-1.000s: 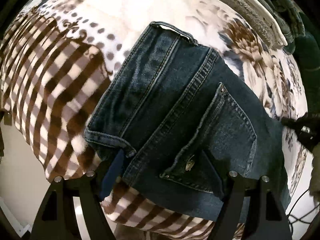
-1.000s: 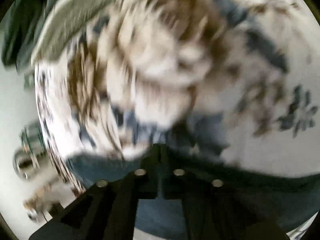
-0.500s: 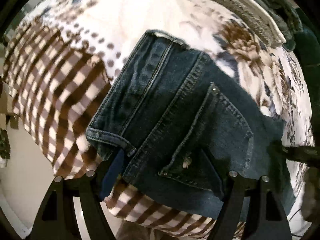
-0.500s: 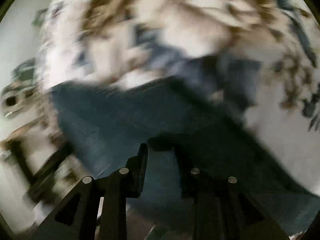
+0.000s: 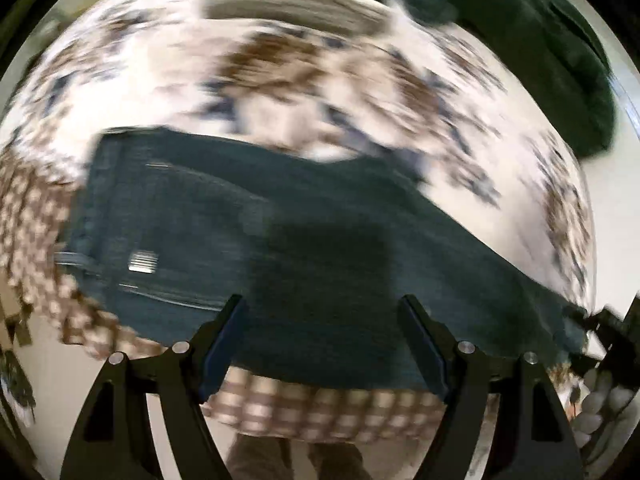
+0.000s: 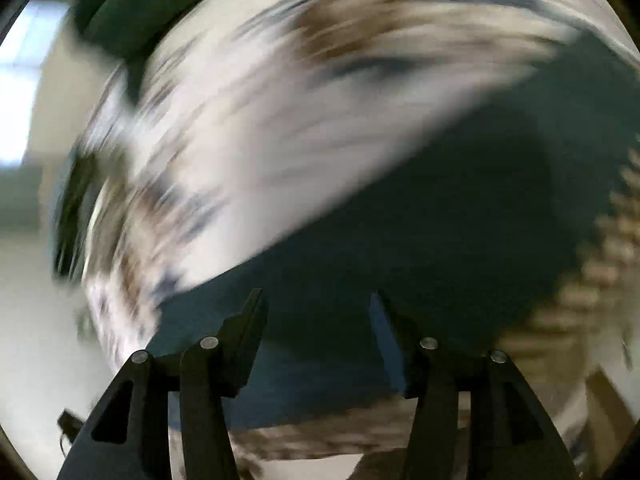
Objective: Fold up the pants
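Dark blue denim pants lie folded on a patterned cloth, waistband end at the left. My left gripper is open and empty, its fingers wide apart over the near edge of the pants. In the right wrist view the pants fill the lower right. My right gripper is open and empty above their near edge. The other gripper shows at the far right of the left wrist view. Both views are blurred by motion.
The cloth has brown flowers on white and a brown checked border at the near edge. A dark green garment and a grey-green folded one lie at the back. Pale floor lies beyond the cloth edge.
My right gripper has opened and let go of the pants. Both cameras have swung quickly, so the pants now lie across the views. My left gripper stayed open.
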Demonstrator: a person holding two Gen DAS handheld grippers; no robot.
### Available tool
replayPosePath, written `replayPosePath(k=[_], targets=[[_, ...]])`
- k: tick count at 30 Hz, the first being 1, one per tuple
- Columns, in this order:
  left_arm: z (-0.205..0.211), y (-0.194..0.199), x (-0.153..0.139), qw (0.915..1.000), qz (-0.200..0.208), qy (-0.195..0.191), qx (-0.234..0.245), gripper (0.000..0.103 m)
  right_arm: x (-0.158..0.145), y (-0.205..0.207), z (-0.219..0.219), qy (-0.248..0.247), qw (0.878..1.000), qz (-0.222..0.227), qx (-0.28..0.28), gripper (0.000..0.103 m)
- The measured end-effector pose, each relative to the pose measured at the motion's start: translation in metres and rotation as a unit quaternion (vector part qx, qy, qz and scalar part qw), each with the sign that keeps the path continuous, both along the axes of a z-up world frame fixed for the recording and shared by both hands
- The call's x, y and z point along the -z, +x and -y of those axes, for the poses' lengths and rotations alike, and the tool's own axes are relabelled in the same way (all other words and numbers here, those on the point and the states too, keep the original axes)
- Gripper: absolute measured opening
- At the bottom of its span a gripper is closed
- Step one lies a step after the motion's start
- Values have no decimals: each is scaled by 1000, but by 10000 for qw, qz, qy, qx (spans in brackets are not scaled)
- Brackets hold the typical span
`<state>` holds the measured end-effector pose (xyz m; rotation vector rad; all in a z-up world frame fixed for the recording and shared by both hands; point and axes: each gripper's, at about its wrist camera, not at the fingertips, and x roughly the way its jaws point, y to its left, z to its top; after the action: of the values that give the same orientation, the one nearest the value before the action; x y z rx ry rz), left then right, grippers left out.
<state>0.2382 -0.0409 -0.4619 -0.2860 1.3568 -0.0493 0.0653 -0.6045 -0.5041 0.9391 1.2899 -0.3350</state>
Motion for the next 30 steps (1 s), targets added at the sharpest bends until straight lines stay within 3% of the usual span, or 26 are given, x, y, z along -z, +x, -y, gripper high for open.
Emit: replayPosePath(k=[3,6,9,12,14,16,18,24,25,26,30], targets=[[62,4,13,9986,-160,-163,472,76,6,-69,88,-35,9934,-65,1149,56],[125,14,35,9942,-315,-63,1029,76,17,-108,148,-65,9831,236,1812,56],[167,23,63,9902,-517,33,1298,76,33,-125,207,-19,9711,684,2286,56],[186,30,89,9888,-842,48,1230,76,49,-124,235,87,9615,936,2584,56],[193,34,102,9887,-904,192,1182,83,63,-117,239,90,9569,1005,2722,56],[198,36,108,9889,-893,150,1181,102,69,-108,235,177,9540,1195,2745,54],[205,37,111,9879,-893,264,1240,103,65,-103,240,118,9524,1500,2653,40],[217,36,120,9891,-756,729,1035,103,88,-74,244,408,9595,1501,2347,40],[218,37,121,9897,-734,742,977,103,87,-71,243,371,9587,1536,2363,30],[218,37,121,9901,-729,753,934,103,82,-71,243,191,9599,1507,2357,8],[219,37,112,9893,-853,709,946,103,39,-68,228,-386,9573,1662,2335,8]])
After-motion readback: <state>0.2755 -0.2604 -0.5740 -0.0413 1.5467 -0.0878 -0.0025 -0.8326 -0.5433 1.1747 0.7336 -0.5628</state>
